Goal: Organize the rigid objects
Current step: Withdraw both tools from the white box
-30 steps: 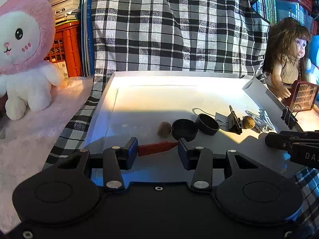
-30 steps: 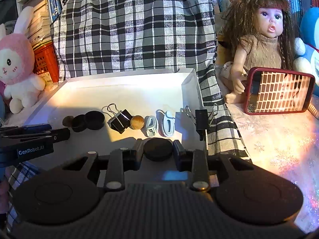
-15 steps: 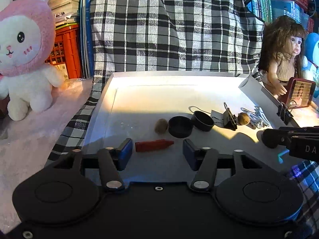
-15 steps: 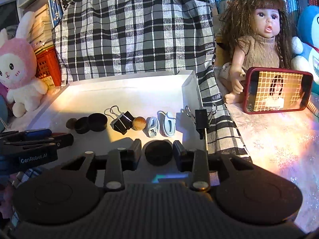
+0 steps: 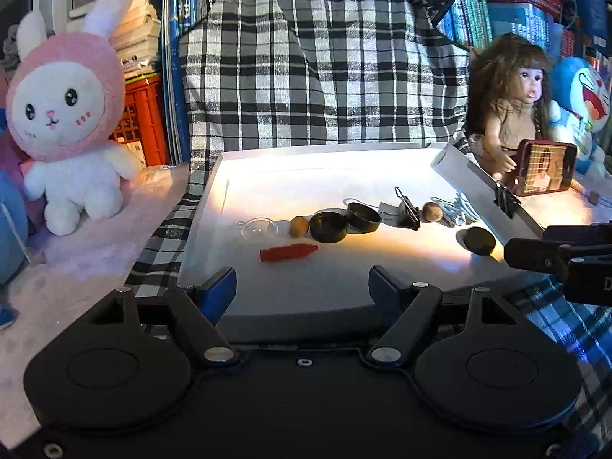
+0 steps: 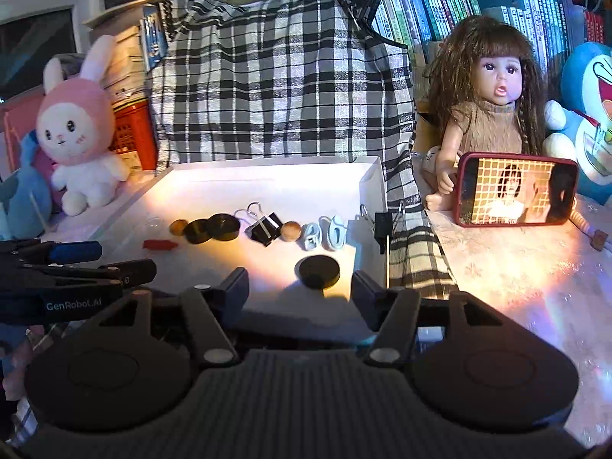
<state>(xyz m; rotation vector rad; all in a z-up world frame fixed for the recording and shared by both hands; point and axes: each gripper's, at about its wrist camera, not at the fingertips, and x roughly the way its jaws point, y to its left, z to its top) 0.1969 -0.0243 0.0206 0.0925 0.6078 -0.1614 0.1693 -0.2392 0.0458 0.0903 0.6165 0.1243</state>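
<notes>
Checked black-and-white cloth drapes behind a shallow white tray, with a pink-hooded plush rabbit at far left. Across the tray lie a clear plastic dome, a red crayon-shaped stick lying flat, a brown nut, two black round caps, a black binder clip and a black disc. Left gripper and right gripper both hover with fingers apart, empty.
</notes>
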